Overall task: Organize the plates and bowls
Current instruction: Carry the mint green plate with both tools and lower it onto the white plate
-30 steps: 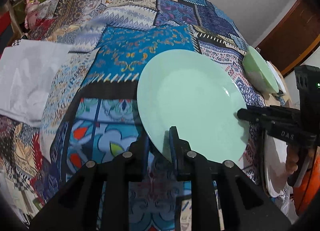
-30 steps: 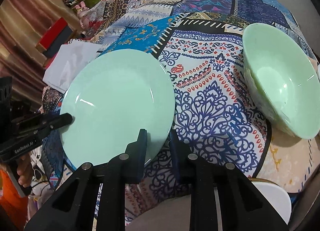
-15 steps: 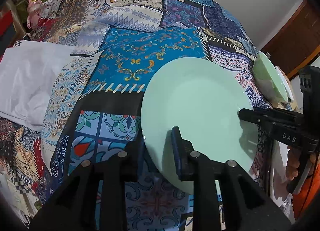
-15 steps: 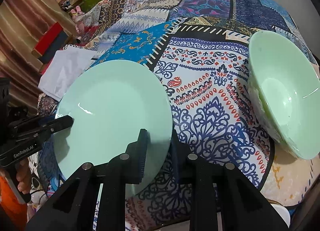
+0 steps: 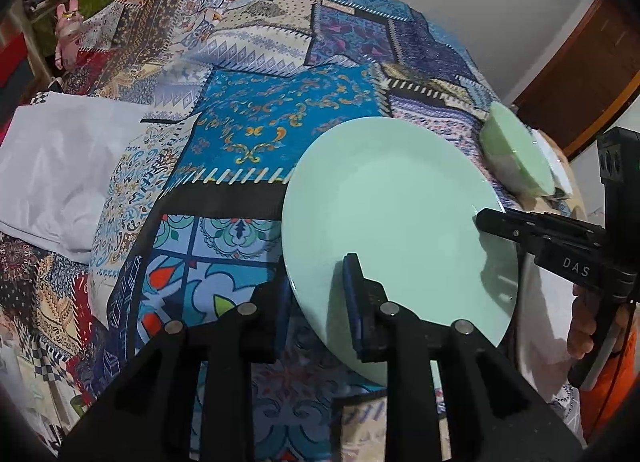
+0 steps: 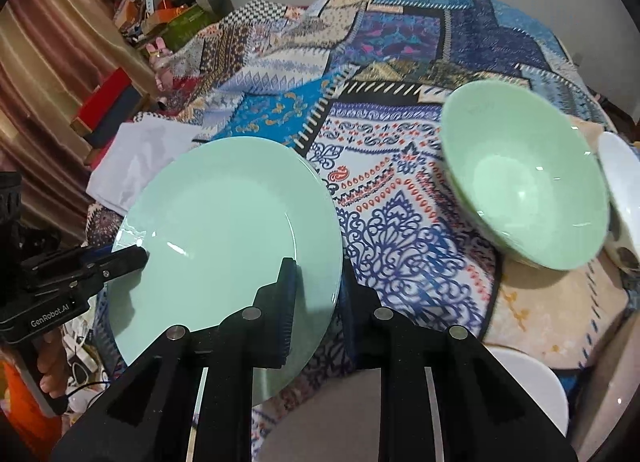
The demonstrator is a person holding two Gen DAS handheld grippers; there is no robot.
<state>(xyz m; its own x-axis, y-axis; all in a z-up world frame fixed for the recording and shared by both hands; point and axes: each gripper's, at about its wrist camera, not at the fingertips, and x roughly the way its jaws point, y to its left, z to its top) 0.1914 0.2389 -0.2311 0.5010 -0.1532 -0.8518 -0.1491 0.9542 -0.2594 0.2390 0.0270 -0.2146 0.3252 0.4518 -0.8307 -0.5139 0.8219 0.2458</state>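
A pale green plate (image 5: 396,213) is held off the patchwork-covered table by both grippers. My left gripper (image 5: 316,294) is shut on its near left rim. My right gripper (image 6: 316,290) is shut on its opposite rim, and the plate also shows in the right wrist view (image 6: 224,229). The right gripper shows in the left wrist view (image 5: 496,221), and the left gripper shows in the right wrist view (image 6: 128,258). A green bowl (image 6: 528,181) sits on the cloth to the right, seen edge-on in the left wrist view (image 5: 516,157).
A white spotted bowl (image 6: 620,197) touches the green bowl's right side. A white plate (image 6: 532,382) lies at the near right table edge. A white folded cloth (image 5: 64,165) lies at the left. Boxes and clutter (image 6: 168,17) stand beyond the far left corner.
The plate, held by both grippers, has risen and come nearer to me. Both views have pulled back, so more of the table and the white bowl now show.
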